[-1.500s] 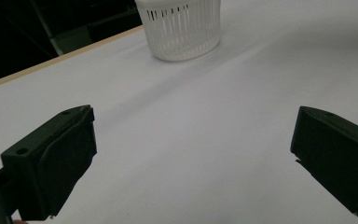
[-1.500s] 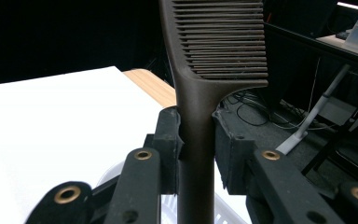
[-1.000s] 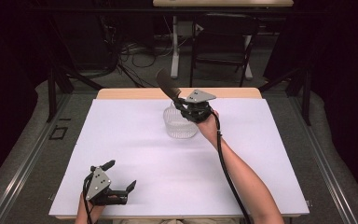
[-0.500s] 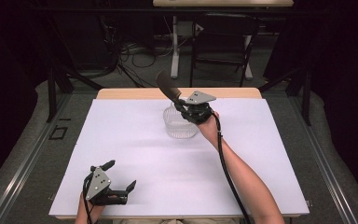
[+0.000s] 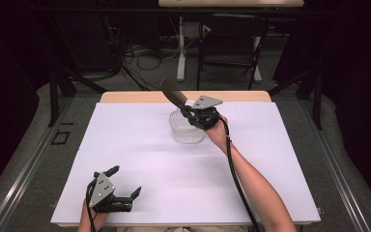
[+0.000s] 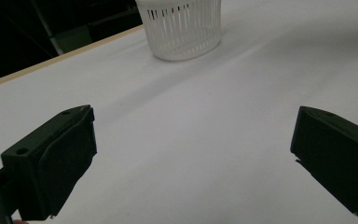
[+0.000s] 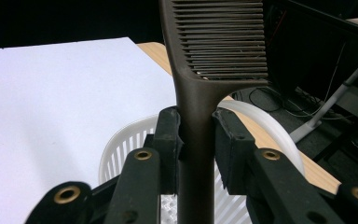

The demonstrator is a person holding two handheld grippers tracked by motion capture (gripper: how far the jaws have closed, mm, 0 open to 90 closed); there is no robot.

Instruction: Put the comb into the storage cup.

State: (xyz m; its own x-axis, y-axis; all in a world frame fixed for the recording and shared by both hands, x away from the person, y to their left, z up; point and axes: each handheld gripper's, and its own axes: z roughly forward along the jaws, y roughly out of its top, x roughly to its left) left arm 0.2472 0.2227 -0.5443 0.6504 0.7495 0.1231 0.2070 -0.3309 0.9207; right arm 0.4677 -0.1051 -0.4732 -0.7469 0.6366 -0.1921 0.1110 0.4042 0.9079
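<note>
High view: the right gripper [image 5: 187,112] holds a dark comb [image 5: 173,93] by its handle above the white slotted basket [image 5: 187,131], which stands near the far edge of the white worktop [image 5: 140,159]. Compared with half a second and a second ago, the comb's toothed head has tipped more upright while the basket has stayed put (a sign, probably, that the comb is being lined up to go into the basket). The left gripper [image 5: 124,189] rests at the near left edge, unmoved.

Left gripper view: its fingers [image 6: 56,158] stand wide apart and empty; the basket [image 6: 182,28] lies well ahead.

Right gripper view: the fingers [image 7: 168,140] clamp the comb's handle [image 7: 195,154], the teeth [image 7: 221,37] above, the basket rim [image 7: 121,140] directly below.
</note>
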